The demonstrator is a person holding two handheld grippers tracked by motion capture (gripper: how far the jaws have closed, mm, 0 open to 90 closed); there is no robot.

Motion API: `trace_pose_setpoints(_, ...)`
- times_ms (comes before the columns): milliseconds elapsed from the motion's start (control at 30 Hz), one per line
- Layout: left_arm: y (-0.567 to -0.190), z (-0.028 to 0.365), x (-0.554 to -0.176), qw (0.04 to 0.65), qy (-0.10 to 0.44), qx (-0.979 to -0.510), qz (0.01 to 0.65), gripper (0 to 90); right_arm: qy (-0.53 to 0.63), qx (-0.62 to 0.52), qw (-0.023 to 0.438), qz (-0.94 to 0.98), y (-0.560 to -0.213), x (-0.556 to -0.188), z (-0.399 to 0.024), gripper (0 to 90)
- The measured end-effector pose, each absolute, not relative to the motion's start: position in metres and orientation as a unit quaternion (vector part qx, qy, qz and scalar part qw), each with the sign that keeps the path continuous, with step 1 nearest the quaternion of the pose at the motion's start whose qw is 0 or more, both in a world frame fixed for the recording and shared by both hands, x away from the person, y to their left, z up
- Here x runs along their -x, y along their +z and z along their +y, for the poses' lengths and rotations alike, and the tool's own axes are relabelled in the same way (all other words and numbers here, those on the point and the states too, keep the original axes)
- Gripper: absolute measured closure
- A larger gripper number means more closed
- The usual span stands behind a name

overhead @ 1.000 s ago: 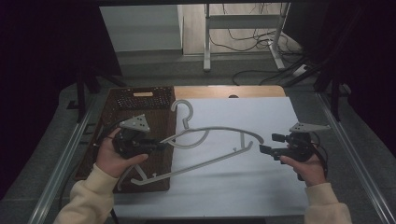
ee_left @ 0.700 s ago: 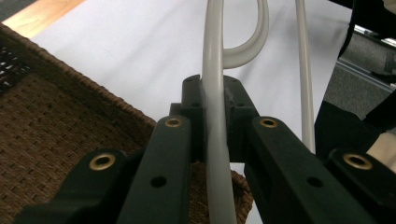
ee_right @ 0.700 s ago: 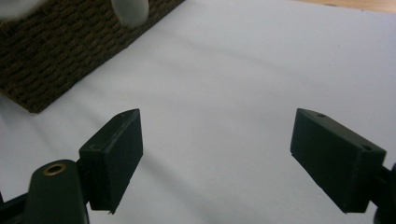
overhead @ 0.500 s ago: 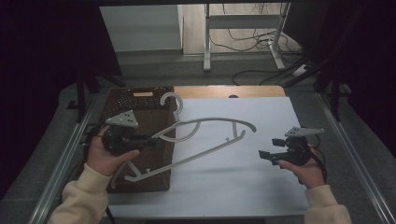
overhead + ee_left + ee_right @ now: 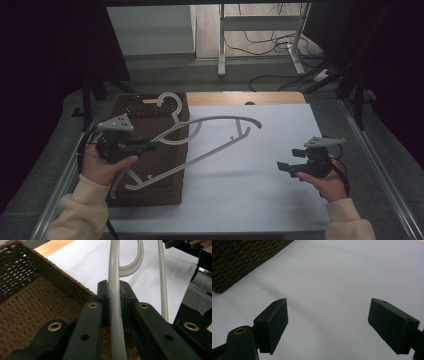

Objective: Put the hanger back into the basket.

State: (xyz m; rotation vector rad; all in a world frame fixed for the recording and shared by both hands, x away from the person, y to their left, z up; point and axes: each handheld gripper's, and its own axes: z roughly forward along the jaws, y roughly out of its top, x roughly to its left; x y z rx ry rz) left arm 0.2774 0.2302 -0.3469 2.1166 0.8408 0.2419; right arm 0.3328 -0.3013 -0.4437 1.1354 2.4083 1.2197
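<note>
A pale grey plastic hanger (image 5: 210,137) hangs in the air, half over the brown wicker basket (image 5: 155,165) and half over the white table top (image 5: 260,165). My left gripper (image 5: 150,146) is shut on the hanger's arm near the neck, above the basket. In the left gripper view the grey bar (image 5: 115,315) runs straight up between the closed jaws of the left gripper (image 5: 115,293), with the basket's woven floor (image 5: 30,305) below. My right gripper (image 5: 289,161) is held open over the right side of the table with nothing in it; the right gripper (image 5: 328,315) shows wide-spread jaws above bare white surface.
The basket's corner (image 5: 242,260) lies at the far left of the right gripper view. A wooden strip (image 5: 245,97) borders the table's far edge. Metal rails (image 5: 380,165) run along both sides. A desk frame and cables (image 5: 260,45) stand on the floor beyond.
My left gripper has carried the hanger leftward, so its hook and lower end now hang over the basket. My right gripper has let go of it and drawn back slightly toward the near right.
</note>
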Motion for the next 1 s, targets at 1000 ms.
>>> trace_pose_setpoints(1000, -0.35, 0.271, -0.283, 0.423, 0.118, -0.81, 0.389, 82.0, 0.401, -0.389, 0.111, 0.822, -0.447, -0.334, -0.3, 16.4)
